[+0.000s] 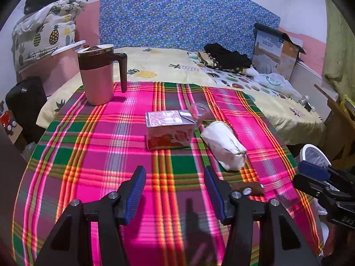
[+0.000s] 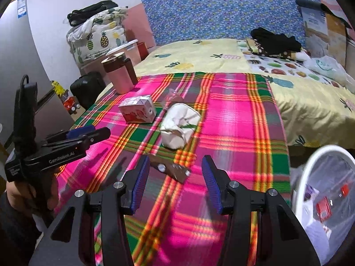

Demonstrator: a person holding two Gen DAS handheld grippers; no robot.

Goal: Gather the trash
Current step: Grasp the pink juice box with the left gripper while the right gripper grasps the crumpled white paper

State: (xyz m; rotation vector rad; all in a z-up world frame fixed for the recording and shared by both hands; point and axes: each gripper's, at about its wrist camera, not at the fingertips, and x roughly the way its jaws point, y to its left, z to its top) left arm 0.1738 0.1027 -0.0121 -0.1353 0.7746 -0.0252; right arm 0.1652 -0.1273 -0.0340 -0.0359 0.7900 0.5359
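The left hand-held gripper point(image 1: 175, 191) hovers low over the plaid blanket point(image 1: 111, 155) with its blue-padded fingers spread apart and nothing between them. The right hand-held gripper point(image 2: 175, 180) also has its fingers apart and empty, poised just above a brown wrapper point(image 2: 172, 169).

That wrapper is flat, dark brown and crinkled, with small white round spots on it, lying on the blanket at about 12 o'clock from the right gripper's fingers. In the left wrist view the brown wrapper point(image 1: 248, 189) sits at roughly 3 o'clock, just past the right-side finger.

Farther up the blanket, at about 12 o'clock, lies a crumpled white paper bundle point(image 2: 178, 125), creased and folded in on itself with a green mark on one side. To its 10 o'clock stands a small carton point(image 2: 138, 109), boxy, with a silvery top and red-and-white printed sides. Just behind these is a clear plastic cup point(image 1: 199, 110), blurred and hard to make out.

A pink mug point(image 1: 98, 75) with a dark brown lid and handle stands upright at about 11 o'clock, near the blanket's far edge.

At 3 o'clock in the right wrist view, beside the bed point(image 2: 310, 110), is a white-rimmed bin point(image 2: 310, 166) lined with clear plastic, holding some red and purple scraps.
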